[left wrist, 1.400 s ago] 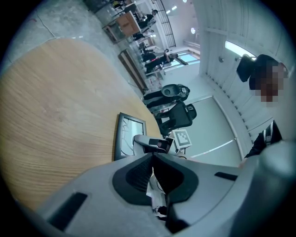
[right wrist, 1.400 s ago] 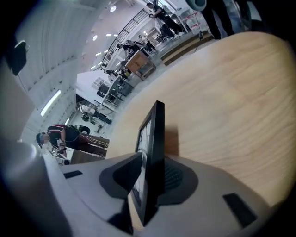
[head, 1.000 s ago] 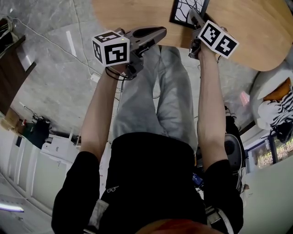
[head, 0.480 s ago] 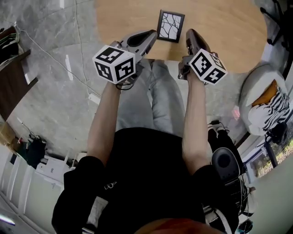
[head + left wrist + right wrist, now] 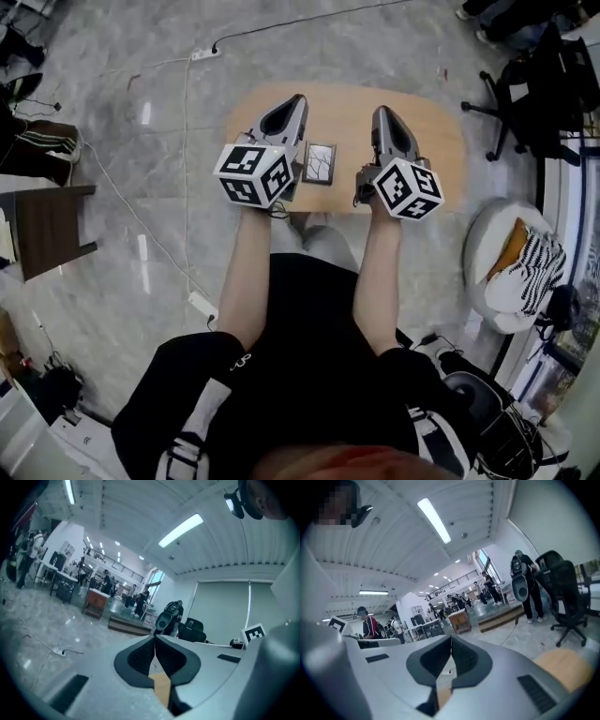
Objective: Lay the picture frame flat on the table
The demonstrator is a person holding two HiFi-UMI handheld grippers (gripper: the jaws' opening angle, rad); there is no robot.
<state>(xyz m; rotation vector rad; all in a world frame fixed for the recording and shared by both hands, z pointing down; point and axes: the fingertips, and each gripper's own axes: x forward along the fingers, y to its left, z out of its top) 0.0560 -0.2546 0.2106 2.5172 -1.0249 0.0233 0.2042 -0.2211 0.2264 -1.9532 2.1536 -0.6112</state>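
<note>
Picture frame (image 5: 320, 163) flat between left claw (image 5: 297, 99), right claw (image 5: 383, 112), both level, shut

open-plan lab: desks (image 5: 423, 628), office chair (image 5: 562, 592), strip lights (image 5: 433, 520)

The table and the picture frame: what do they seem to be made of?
Table: likely wood or wood-look laminate, matt, judging by its even tan surface. Picture frame: thin dark border, perhaps painted wood or plastic; too small to tell.
</note>
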